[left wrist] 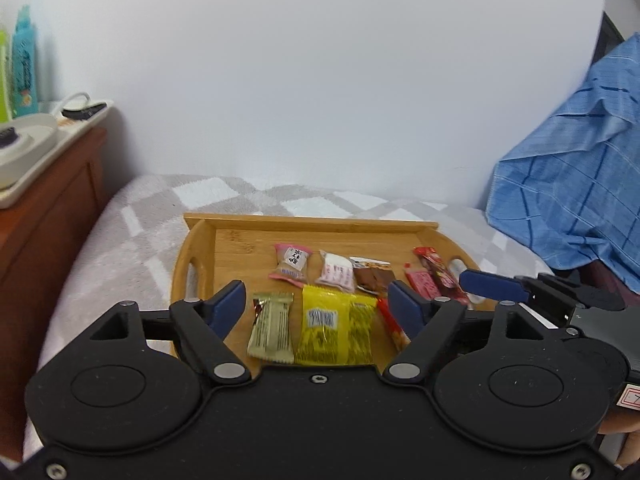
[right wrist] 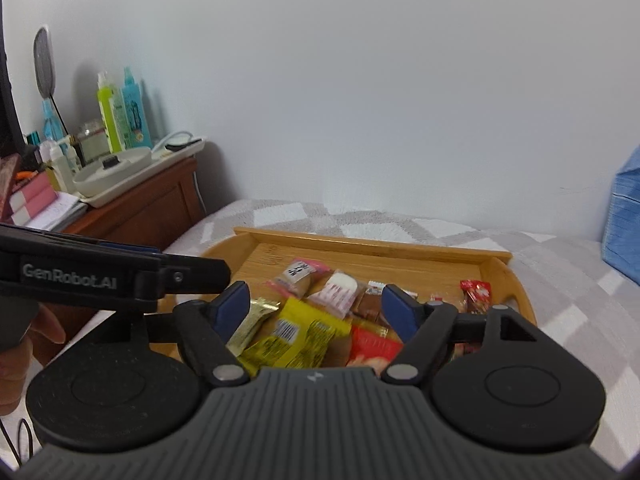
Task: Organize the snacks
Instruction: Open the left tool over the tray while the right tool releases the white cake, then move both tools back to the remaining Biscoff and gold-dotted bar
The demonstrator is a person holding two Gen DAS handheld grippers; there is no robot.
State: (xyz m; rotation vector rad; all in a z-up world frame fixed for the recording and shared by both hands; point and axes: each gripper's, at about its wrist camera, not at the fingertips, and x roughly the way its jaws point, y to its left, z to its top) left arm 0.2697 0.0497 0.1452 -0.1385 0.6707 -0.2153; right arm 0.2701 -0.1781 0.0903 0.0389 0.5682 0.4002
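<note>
I am holding both tongs above the near edge of the wooden tray, angled down at it. The left gripper is standing wide apart with nothing between its blue pads; the right gripper is likewise spread and carrying nothing.

Directly beyond the left tips, the snacks are lying flat on the tray floor in two loose rows: a gold bar, a yellow packet and a red-orange packet nearest, then a pink cake packet, a white-pink packet, a brown packet and two red sticks behind.

I am judging these wrappers light, thin, crinkly and slippery, with contents that could crush. I would be taking each across its narrow width near the middle, or by a crimped end seal, with gentle pressure.

The tray's raised rim and cut-out handles are limiting low sideways approaches; coming from above looks freer. The tray is resting on a soft checked blanket, so pressing down may tilt it. A wooden cabinet is crowding the left, blue cloth the right, and the wall lies behind.
</note>
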